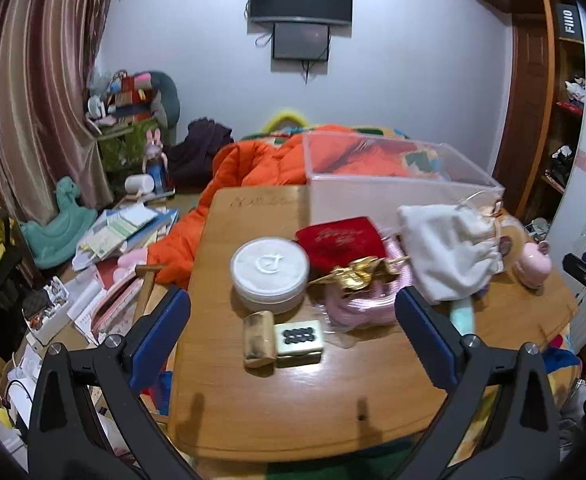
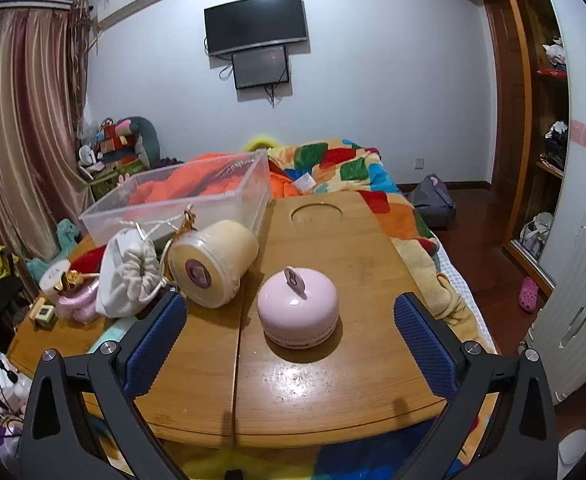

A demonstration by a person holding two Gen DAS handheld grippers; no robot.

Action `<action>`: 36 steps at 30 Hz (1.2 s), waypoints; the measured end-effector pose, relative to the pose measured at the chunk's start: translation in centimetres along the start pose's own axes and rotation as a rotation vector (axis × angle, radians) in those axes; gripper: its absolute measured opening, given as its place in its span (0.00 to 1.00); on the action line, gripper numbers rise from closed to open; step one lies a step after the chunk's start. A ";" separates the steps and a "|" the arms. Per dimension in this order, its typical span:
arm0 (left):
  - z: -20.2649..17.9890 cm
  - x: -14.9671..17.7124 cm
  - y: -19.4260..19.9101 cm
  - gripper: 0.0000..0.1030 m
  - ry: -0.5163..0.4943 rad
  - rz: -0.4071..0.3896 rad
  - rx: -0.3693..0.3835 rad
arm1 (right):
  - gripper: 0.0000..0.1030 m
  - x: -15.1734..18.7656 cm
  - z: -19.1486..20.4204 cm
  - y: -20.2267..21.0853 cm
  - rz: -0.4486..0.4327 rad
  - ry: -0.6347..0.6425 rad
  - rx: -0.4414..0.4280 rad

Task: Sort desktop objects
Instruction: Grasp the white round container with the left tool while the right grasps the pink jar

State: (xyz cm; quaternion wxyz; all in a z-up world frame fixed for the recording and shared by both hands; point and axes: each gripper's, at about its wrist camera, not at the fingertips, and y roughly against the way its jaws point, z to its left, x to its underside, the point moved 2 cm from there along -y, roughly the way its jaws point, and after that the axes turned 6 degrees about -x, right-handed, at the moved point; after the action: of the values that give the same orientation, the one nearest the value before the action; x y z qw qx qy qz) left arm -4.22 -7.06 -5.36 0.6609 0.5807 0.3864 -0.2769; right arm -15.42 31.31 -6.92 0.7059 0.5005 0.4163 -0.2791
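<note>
Both grippers, left gripper [image 1: 293, 320] and right gripper [image 2: 289, 320], hover wide and empty over the wooden table [image 2: 333, 392], framing the tile [image 1: 299, 340] and pink pot [image 2: 297, 312] (likely bound for the clear box [image 2: 173, 204] behind).

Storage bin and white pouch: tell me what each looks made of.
The storage bin looks like clear rigid plastic: the orange bedding shows through its glossy walls. The white pouch looks like soft matte cloth, probably velvety: it is gathered into folds at a drawstring neck.
</note>
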 end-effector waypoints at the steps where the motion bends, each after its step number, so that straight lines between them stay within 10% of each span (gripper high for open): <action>1: 0.0 0.0 -0.4 1.00 -0.003 0.010 0.001 | 1.00 0.1 -0.1 -0.3 0.009 0.001 0.003; 18: 1.4 -1.0 -7.6 1.00 -0.123 0.188 -0.004 | 1.00 0.9 -1.0 -4.6 0.148 0.041 0.094; 22: 1.2 -1.1 -8.7 0.83 -0.136 0.207 0.003 | 1.00 0.8 -1.1 -5.8 0.175 0.046 0.111; 31: 1.1 -1.5 -10.5 0.80 -0.121 0.232 0.028 | 0.98 0.3 -0.8 -7.1 0.183 0.090 0.133; 36: 1.0 -1.7 -10.9 0.63 -0.106 0.243 0.054 | 0.81 0.0 -0.5 -7.5 0.182 0.112 0.128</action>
State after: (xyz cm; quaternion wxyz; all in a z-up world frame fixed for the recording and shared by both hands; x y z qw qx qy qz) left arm -13.86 -10.11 -9.97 0.6932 0.6253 0.2702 -0.2356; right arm -21.65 29.19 -10.59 0.6705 0.5950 0.3895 -0.2114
